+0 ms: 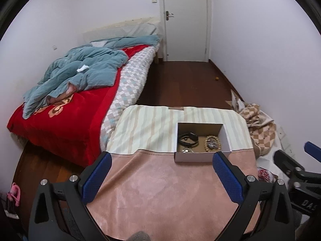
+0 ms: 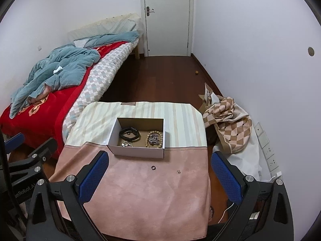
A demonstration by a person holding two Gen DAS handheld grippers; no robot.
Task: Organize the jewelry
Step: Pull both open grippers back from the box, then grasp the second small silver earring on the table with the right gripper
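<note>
A small white cardboard box (image 2: pixel 138 152) (image 1: pixel 192 157) stands on the cloth-covered table (image 2: pixel 140 190). Inside lie a black bracelet (image 2: pixel 129 133) (image 1: pixel 187 137), a beaded bracelet (image 2: pixel 154 138) (image 1: pixel 211 143) and a silvery piece (image 2: pixel 126 144) (image 1: pixel 186 150). On the pink cloth in front of the box lie a small dark ring (image 2: pixel 153 167) and a tiny earring (image 2: pixel 178 172). My left gripper (image 1: pixel 162 160) is open and empty, near the box's front. My right gripper (image 2: pixel 160 158) is open and empty, above the ring and earring.
A bed (image 2: pixel 60 92) with a red blanket and blue quilt stands left of the table. A checked cloth pile (image 2: pixel 228 124) lies on the floor at the right by the wall. A closed door (image 2: pixel 167 18) is at the far end.
</note>
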